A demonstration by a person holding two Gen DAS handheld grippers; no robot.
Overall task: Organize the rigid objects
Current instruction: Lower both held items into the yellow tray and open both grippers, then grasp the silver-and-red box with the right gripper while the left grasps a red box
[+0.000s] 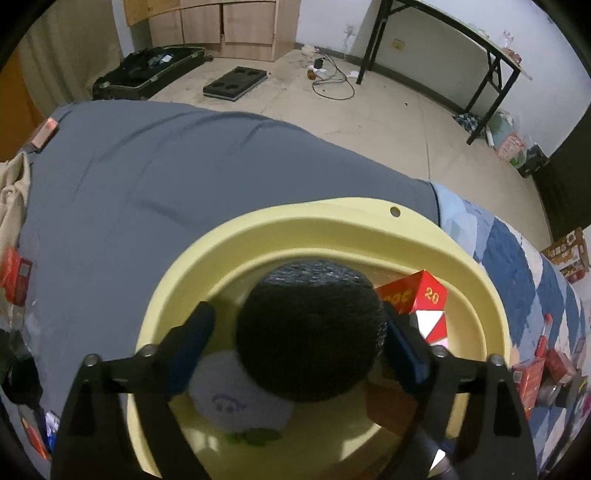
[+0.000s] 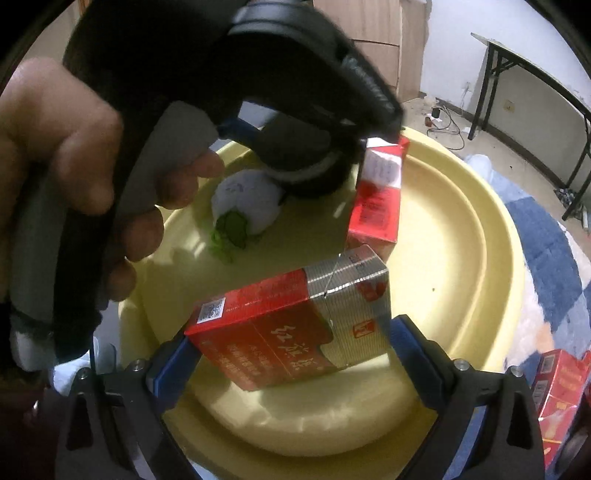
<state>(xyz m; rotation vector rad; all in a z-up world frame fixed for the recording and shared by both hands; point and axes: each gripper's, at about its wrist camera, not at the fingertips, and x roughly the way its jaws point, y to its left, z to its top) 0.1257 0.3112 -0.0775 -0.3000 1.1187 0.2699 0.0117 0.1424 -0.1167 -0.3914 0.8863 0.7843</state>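
A yellow basin [image 1: 332, 214] lies on the bed. My left gripper [image 1: 295, 314] points down into it, open, with a black round fuzzy-sided object [image 1: 310, 332] between its fingers; a gap shows at the left finger [image 1: 195, 332]. Inside the basin also lie a white round item with green trim [image 1: 236, 398] and an upright red and white box [image 1: 413, 295]. In the right wrist view, my right gripper [image 2: 291, 336] is shut on a tilted red box with a silver end [image 2: 266, 317], above the basin [image 2: 461, 229]. The black object [image 2: 314, 184] sits beside the upright box [image 2: 380, 195].
A hand [image 2: 55, 147] holding the left gripper fills the upper left. The basin rests on a grey sheet [image 1: 147, 184] beside a blue checked quilt [image 1: 517, 277]. More red boxes [image 1: 532, 376] lie right of it, others at the left edge [image 1: 16, 273]. Beyond is floor with a folding table [image 1: 461, 33].
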